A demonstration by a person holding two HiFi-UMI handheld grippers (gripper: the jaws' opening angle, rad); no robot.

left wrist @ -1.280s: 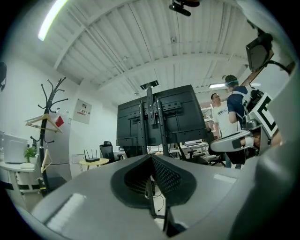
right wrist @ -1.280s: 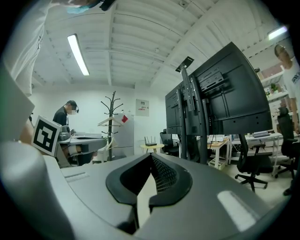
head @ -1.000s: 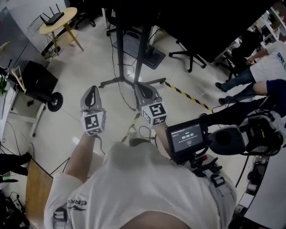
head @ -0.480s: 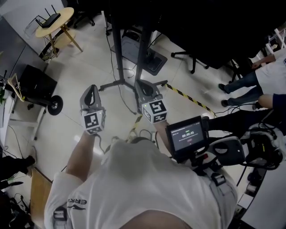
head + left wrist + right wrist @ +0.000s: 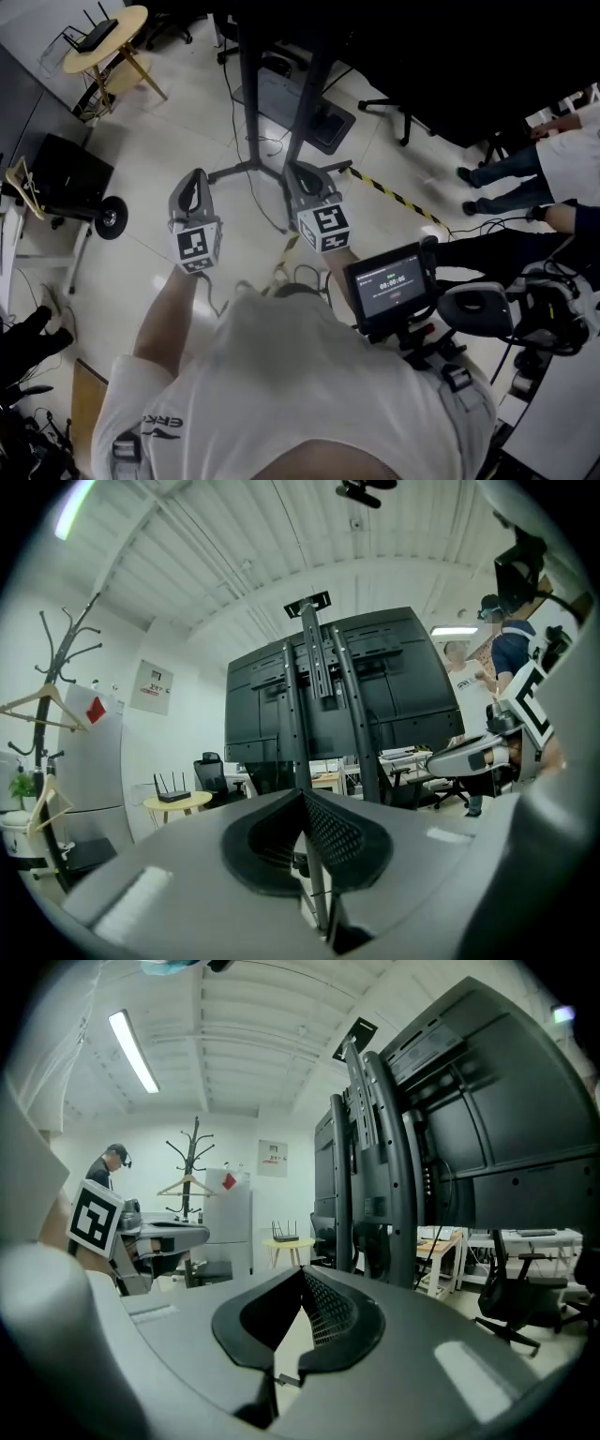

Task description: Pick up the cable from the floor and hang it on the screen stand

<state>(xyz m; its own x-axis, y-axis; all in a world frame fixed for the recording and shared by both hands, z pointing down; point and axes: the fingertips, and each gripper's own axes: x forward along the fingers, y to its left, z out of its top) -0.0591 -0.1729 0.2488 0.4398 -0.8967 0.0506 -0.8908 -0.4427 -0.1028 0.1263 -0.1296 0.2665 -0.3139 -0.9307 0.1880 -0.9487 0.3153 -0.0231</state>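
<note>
We stood facing the black screen stand (image 5: 247, 103), a gripper in each hand, and the task had hardly begun. Nothing was picked up and nothing hung on the stand's uprights that we could see.

The left gripper (image 5: 305, 794) had its jaws pressed together with nothing between them. The right gripper (image 5: 302, 1271) also had its jaws meeting at the tips, and it was empty.

The cable (image 5: 281, 266) lay on the pale floor (image 5: 187, 122) just in front of us, between and below the two grippers and short of the stand's base. It looked light-coloured and thin, lying in loose loops, and our own body partly hid it. We judged that the lowering, gripping, lifting and hanging were all left to do.
</note>
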